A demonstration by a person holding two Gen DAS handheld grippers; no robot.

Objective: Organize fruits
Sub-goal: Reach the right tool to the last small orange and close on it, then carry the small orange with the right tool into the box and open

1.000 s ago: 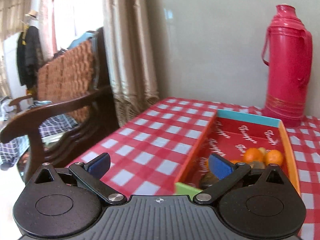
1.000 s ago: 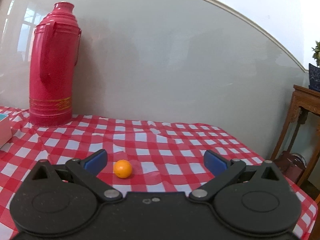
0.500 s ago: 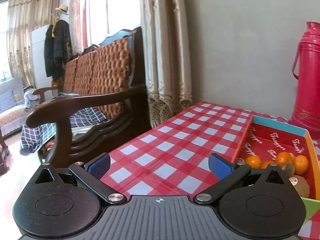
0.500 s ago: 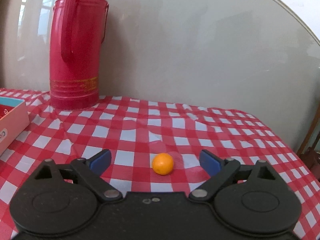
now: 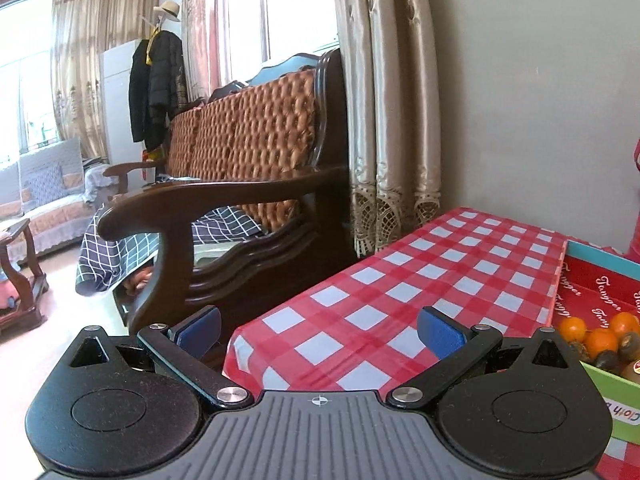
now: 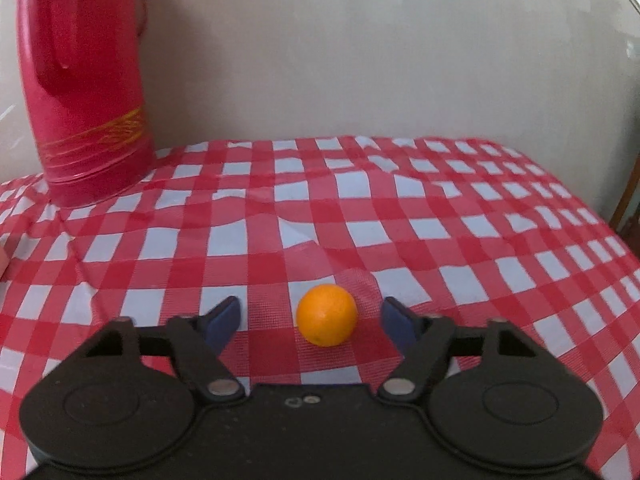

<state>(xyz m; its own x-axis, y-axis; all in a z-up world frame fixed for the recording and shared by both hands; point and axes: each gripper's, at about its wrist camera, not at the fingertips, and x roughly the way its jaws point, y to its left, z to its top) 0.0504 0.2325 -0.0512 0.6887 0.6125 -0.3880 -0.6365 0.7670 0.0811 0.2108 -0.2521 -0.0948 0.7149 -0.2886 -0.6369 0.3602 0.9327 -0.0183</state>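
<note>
A small orange (image 6: 327, 314) lies on the red-and-white checked tablecloth (image 6: 360, 216). My right gripper (image 6: 312, 318) is open, low over the cloth, with the orange between its blue fingertips and not touching them. My left gripper (image 5: 318, 330) is open and empty, over the table's left corner. A red box (image 5: 600, 292) at the far right of the left wrist view holds several small oranges (image 5: 600, 338) and dark fruits (image 5: 628, 342).
A tall red thermos (image 6: 80, 88) stands at the back left against the grey wall. A dark wooden bench (image 5: 240, 184) with an orange cushion stands beyond the table's left edge, with curtains (image 5: 384, 100) behind it.
My right gripper has moved forward and down until the orange sits between its fingers. My left gripper has swung left, away from the box, toward the bench.
</note>
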